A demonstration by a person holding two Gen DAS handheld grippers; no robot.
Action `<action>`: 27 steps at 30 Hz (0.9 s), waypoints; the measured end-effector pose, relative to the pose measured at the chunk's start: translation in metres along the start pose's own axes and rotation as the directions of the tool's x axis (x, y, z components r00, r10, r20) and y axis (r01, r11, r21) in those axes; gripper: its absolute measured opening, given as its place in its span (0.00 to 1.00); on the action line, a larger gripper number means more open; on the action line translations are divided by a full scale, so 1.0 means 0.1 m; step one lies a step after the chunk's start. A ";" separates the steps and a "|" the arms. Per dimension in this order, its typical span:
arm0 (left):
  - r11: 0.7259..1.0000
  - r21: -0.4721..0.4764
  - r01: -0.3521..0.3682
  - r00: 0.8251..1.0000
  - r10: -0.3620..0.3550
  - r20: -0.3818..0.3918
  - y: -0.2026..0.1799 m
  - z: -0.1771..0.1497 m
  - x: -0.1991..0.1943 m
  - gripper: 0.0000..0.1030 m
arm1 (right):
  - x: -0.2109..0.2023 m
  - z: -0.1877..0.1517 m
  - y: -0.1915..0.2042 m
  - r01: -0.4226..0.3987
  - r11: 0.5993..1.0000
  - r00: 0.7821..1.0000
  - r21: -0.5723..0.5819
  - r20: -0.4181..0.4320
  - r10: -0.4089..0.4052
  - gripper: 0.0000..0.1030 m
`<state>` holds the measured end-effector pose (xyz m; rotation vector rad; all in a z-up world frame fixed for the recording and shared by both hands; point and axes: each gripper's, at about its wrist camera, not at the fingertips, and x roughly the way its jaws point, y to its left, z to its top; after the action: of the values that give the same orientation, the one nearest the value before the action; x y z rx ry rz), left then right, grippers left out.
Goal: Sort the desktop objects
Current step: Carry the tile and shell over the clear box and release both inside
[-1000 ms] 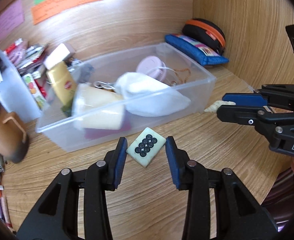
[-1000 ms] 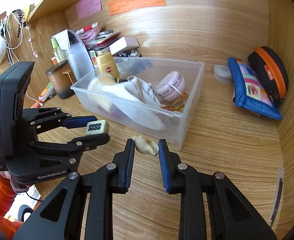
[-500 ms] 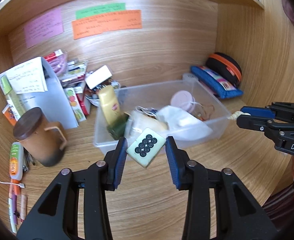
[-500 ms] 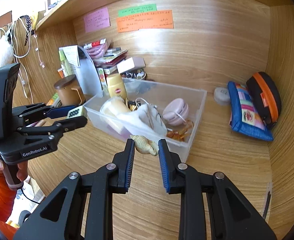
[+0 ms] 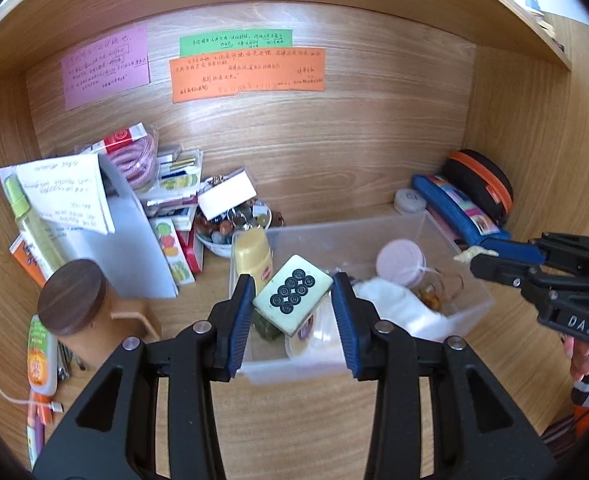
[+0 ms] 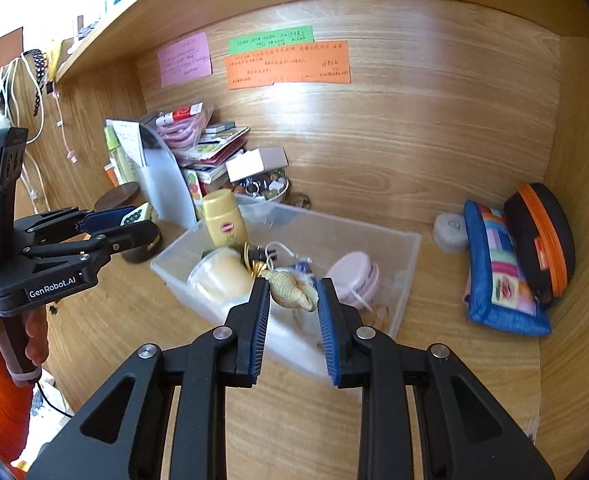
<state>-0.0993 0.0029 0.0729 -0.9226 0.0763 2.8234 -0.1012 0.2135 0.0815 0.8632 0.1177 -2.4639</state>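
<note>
My left gripper (image 5: 292,300) is shut on a cream mahjong tile (image 5: 292,295) with black circles and holds it in the air above the near left part of the clear plastic bin (image 5: 479,305). My right gripper (image 6: 293,294) is shut on a tan spiral seashell (image 6: 290,290) and holds it above the bin's (image 6: 408,250) near side. Each gripper shows in the other view: the right one (image 5: 476,255) at the right, the left one (image 6: 136,221) at the left with the tile (image 6: 136,216).
The bin holds a yellow bottle (image 6: 224,222), a pink round case (image 6: 354,276), a white cloth (image 5: 398,306) and a cup (image 6: 218,274). A brown lidded mug (image 5: 74,308), papers and snack packs crowd the back left. A blue pouch (image 6: 498,276) and a black-orange case (image 6: 542,236) lie at the right wall.
Both grippers have risen and drawn back from the desk, each still gripping its object. The bin now lies lower and farther away in both views.
</note>
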 end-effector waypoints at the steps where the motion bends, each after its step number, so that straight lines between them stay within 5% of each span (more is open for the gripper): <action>1: 1.000 -0.005 0.000 1.000 0.000 -0.002 0.01 0.04 0.05 0.38 | 0.05 0.04 -0.01 0.000 1.000 1.000 0.000 -0.001 0.000 0.22; 27: 0.998 -0.009 0.055 0.981 -0.056 -0.183 0.01 0.19 1.34 0.38 | 1.27 0.27 -0.26 0.012 1.000 0.985 -0.004 -0.171 -0.013 0.22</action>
<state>-0.2168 0.0233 0.0094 -1.1656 0.0671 2.6821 -0.2128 0.1721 0.0240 1.0750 0.1882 -2.3971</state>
